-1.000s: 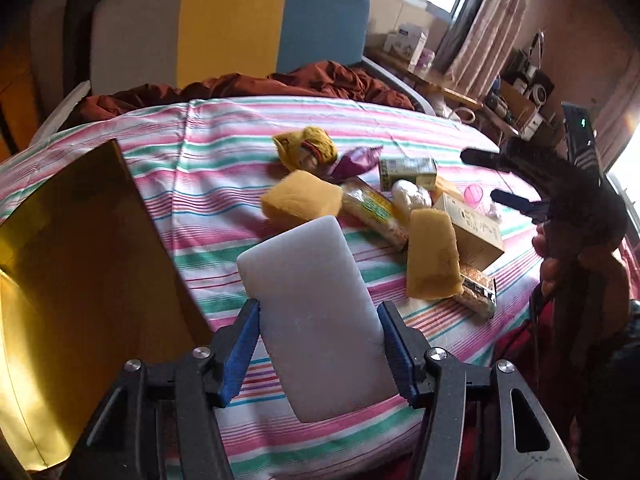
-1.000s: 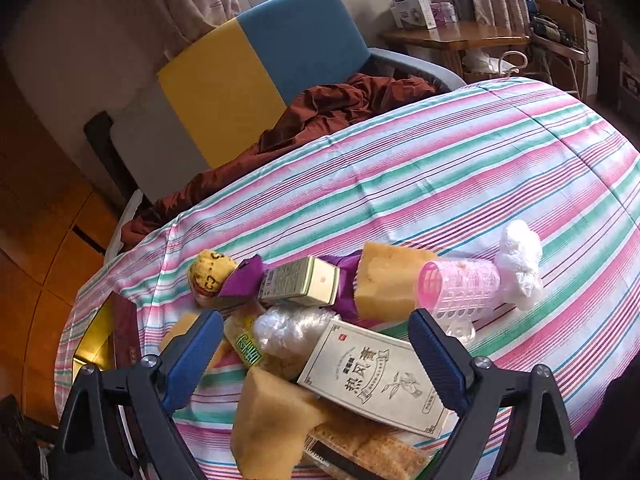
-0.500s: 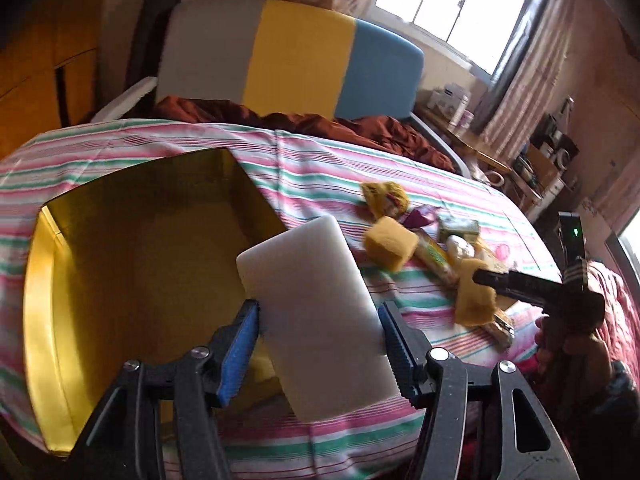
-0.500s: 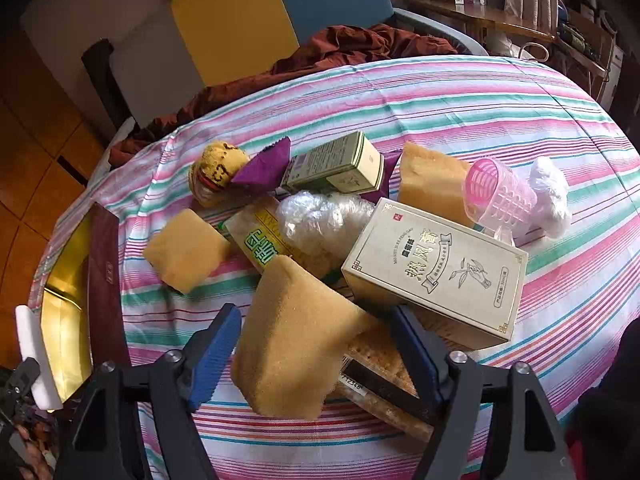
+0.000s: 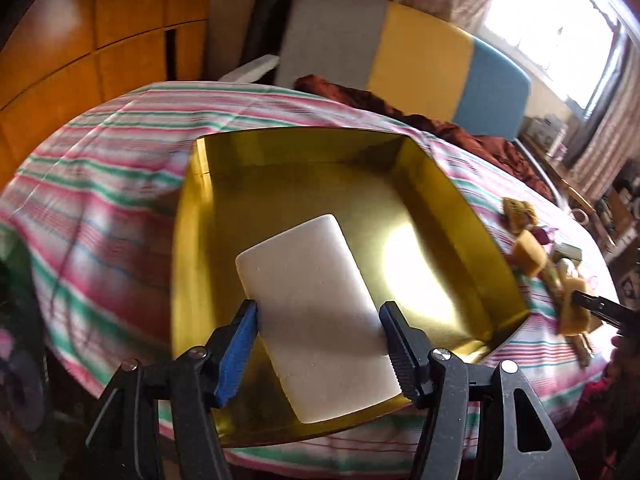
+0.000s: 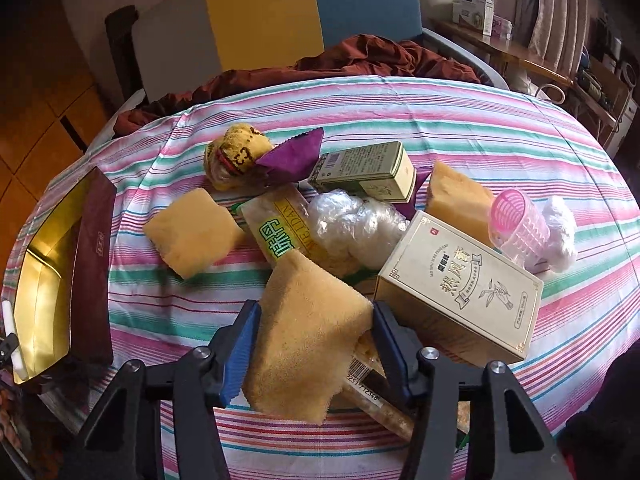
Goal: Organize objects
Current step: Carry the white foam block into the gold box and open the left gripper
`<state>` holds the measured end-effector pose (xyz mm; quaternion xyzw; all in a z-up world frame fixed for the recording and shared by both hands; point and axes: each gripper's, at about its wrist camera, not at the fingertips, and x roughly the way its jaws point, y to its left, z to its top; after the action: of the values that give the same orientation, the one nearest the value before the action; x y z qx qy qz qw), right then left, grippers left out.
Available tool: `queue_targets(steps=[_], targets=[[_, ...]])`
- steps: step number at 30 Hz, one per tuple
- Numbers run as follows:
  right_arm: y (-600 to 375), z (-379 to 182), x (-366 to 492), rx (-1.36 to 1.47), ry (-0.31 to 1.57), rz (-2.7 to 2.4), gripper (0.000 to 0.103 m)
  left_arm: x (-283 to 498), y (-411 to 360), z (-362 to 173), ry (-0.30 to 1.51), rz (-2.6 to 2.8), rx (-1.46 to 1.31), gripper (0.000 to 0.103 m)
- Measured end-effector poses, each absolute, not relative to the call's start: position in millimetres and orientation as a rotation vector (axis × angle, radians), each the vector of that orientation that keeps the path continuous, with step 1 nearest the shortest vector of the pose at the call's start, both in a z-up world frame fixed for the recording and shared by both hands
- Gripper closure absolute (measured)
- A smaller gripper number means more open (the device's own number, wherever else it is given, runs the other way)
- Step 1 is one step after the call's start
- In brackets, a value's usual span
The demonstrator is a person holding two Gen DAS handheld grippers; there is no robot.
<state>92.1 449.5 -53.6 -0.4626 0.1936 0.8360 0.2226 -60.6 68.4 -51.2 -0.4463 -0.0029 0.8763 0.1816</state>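
- the left claw (image 5: 318, 330) is clamped on the white block (image 5: 316, 312), its two fingers pressing the block's long sides near the lower half; the block juts forward and up from the claw, hanging over the open gold box (image 5: 200, 216) directly ahead of and below the claw.
- risk: the block looks smooth and is held only by its near half, so it could pivot or slide out early and land on edge. whether it already touches the box floor cannot be told.
- risk: if it is let go too near the claw's side, the block could catch the box's near rim and tip out onto the striped tabletop (image 5: 100, 200).
- the right claw (image 6: 316, 334) has a finger on each side of the tan sponge (image 6: 308, 328), which lies right in front of it atop a long packet (image 6: 376, 396); the fingers appear to touch the sponge, but whether they are squeezing it i cannot tell.
- risk: the sponge is soft and draped, so it may fold or slip under a squeeze, and the packet under it could be dragged along.
- risk: the beige carton (image 6: 460, 292) sits just to the right of the claw, touching the pile; a lift or swing could knock it, and it leans on the plastic wad (image 6: 352, 224) ahead.
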Motion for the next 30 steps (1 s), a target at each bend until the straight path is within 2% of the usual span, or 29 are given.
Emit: queue_targets(steps=[15,17,18,19,24,30], targets=[[445,-49,89,-1.244,0.473,2.311,0.05,-53,55,-59,0.071,2.535,-1.278,0.038],[443,-43,90,-1.22,0.463,2.323,0.05,-52,53,-58,0.082,2.559,-1.273,0.035],[441,-40,91,-1.208,0.452,2.327,0.05,-51,51,-57,0.064,2.565,-1.27,0.026],[440,-36,91,-1.197,0.446,2.332,0.05,-50,49,-55,0.038,2.562,-1.264,0.023],[429,-27,83,-1.184,0.412,2.381,0.05,-45,44,-44,0.019,2.586,-1.223,0.021],[412,-29,74,-1.209,0.394,2.419,0.05,-38,35,-31,-0.011,2.629,-1.18,0.012]])
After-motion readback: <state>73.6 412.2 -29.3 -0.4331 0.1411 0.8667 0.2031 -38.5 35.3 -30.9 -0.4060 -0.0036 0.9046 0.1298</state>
